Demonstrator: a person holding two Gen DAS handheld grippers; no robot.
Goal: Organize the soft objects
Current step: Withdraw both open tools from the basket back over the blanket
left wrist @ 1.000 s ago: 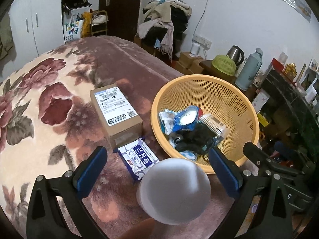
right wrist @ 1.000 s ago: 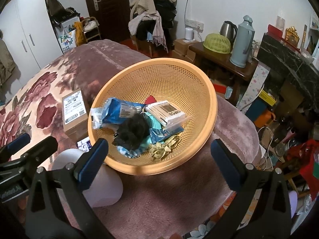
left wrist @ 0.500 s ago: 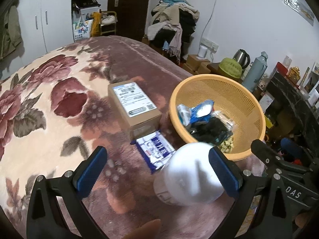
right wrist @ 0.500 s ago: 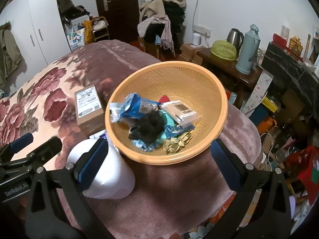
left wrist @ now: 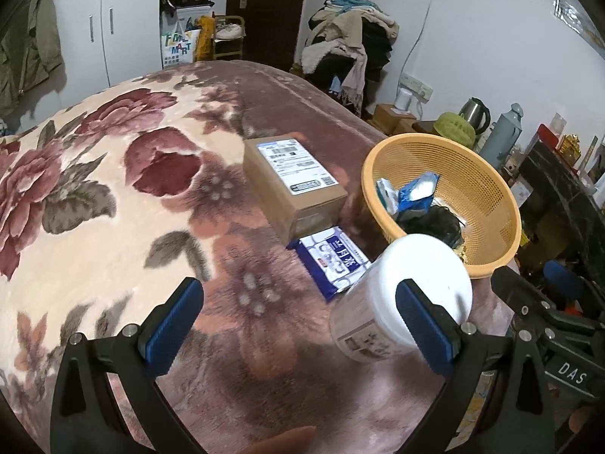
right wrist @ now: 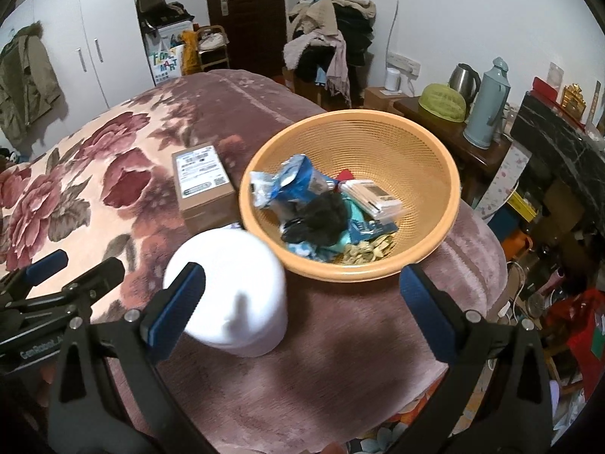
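Two grippers, left (left wrist: pixel 298 319) and right (right wrist: pixel 298 306), are held wide open and empty over the floral plush blanket (left wrist: pixel 113 196). The blue-and-white soft tissue pack (left wrist: pixel 332 261) lies beside the orange plastic mesh basket (right wrist: pixel 427 249); being light and squashy, it is best pinched across its narrow sides.

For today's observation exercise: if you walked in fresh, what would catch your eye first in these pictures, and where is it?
First the orange basket near the bed's right edge, heaped with packets and a black fluffy thing. Next the white tub standing on the flowered blanket just in front of the basket. Left of the basket lies a cardboard box, with a blue packet against its near end.
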